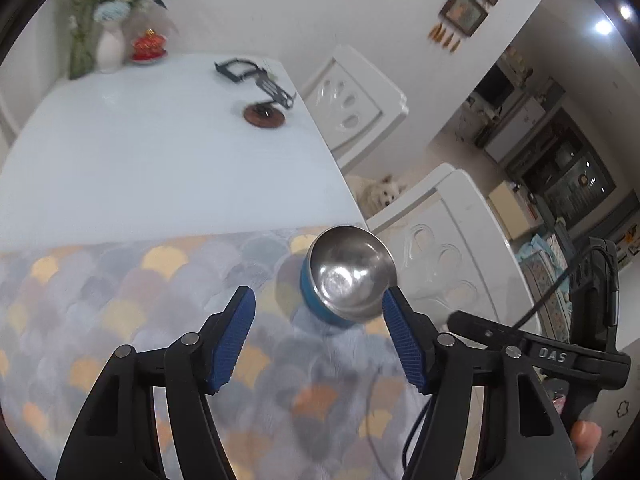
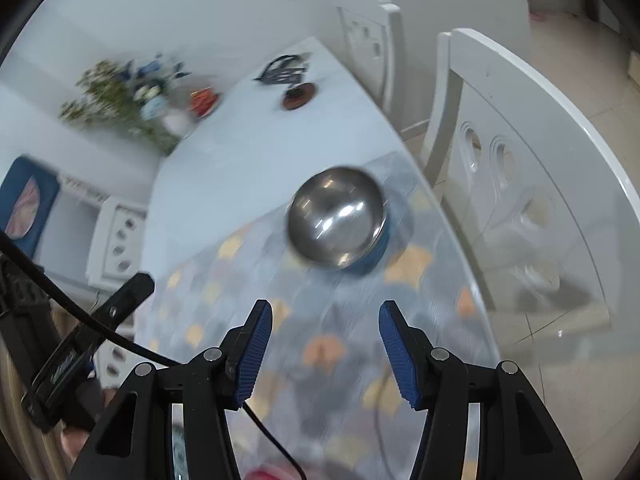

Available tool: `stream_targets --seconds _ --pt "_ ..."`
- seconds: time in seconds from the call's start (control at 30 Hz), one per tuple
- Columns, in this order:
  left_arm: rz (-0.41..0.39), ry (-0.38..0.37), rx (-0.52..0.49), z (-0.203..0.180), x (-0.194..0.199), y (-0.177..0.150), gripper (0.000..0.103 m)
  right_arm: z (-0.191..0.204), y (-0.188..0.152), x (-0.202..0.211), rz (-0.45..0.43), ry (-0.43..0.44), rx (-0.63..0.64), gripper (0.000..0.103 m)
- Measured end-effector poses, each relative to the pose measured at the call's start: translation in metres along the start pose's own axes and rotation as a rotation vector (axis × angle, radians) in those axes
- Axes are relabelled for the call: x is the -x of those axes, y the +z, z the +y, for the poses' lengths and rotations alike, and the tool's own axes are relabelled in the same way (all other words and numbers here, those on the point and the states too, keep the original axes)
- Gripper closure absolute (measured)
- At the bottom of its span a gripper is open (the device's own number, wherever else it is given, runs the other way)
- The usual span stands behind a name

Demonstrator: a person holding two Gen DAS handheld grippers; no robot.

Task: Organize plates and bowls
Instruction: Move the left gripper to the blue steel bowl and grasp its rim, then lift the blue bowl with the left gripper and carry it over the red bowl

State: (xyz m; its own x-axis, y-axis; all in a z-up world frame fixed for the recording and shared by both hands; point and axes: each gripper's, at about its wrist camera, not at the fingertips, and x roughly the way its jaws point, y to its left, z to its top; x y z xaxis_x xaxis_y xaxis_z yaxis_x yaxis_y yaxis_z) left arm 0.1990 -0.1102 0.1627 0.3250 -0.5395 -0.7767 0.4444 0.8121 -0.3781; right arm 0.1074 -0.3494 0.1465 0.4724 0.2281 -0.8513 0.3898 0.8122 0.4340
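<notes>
Bowl: our steel bowl with blue outer wall [image 1: 349, 274] sits near the patterned mat's [image 1: 120, 320] edge.
Grippers: left gripper [image 1: 318, 300] and right gripper [image 2: 326, 312] gape, empty.
Approach: we straddle the rim squarely.

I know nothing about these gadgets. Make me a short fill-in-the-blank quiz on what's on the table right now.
1. The bowl is shiny metal inside and ____ outside.
2. It sits on a patterned mat near the table's ____.
3. Both tools, left and right, have their jaws ____, holding nothing.
4. The animal by the white chairs is a ____.

Missing words: blue; edge; open; dog
</notes>
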Motion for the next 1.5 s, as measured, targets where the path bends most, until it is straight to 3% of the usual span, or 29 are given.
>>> stream_targets --seconds 0.3,0.47,0.5,0.6,0.73,0.9,1.13,1.5 --pt "0.17 -0.051 0.039 0.016 -0.109 0.014 0.06 -0.027 0.039 -0.086 0.082 -0.076 -0.044 0.05" --pt "0.224 -0.059 0.051 0.024 -0.141 0.01 0.068 -0.035 0.044 -0.116 0.103 -0.107 -0.027 0.05" --pt "0.234 -0.064 0.054 0.025 -0.147 0.009 0.077 -0.036 0.044 -0.121 0.107 -0.112 -0.023 0.05" --pt "0.255 -0.086 0.054 0.027 -0.156 0.005 0.086 -0.037 0.045 -0.13 0.116 -0.113 -0.021 0.052" --pt "0.246 -0.087 0.032 0.025 -0.157 0.004 0.087 -0.037 0.045 -0.137 0.126 -0.109 -0.011 0.056" --pt "0.243 -0.091 0.035 0.027 -0.157 0.004 0.087 -0.033 0.042 -0.14 0.128 -0.099 0.011 0.069" --pt "0.24 -0.097 0.042 0.025 -0.149 0.002 0.087 -0.029 0.035 -0.132 0.119 -0.128 0.033 0.075" --pt "0.101 -0.122 0.039 -0.001 -0.056 -0.005 0.087 0.012 0.016 -0.059 0.047 -0.117 0.101 0.075"
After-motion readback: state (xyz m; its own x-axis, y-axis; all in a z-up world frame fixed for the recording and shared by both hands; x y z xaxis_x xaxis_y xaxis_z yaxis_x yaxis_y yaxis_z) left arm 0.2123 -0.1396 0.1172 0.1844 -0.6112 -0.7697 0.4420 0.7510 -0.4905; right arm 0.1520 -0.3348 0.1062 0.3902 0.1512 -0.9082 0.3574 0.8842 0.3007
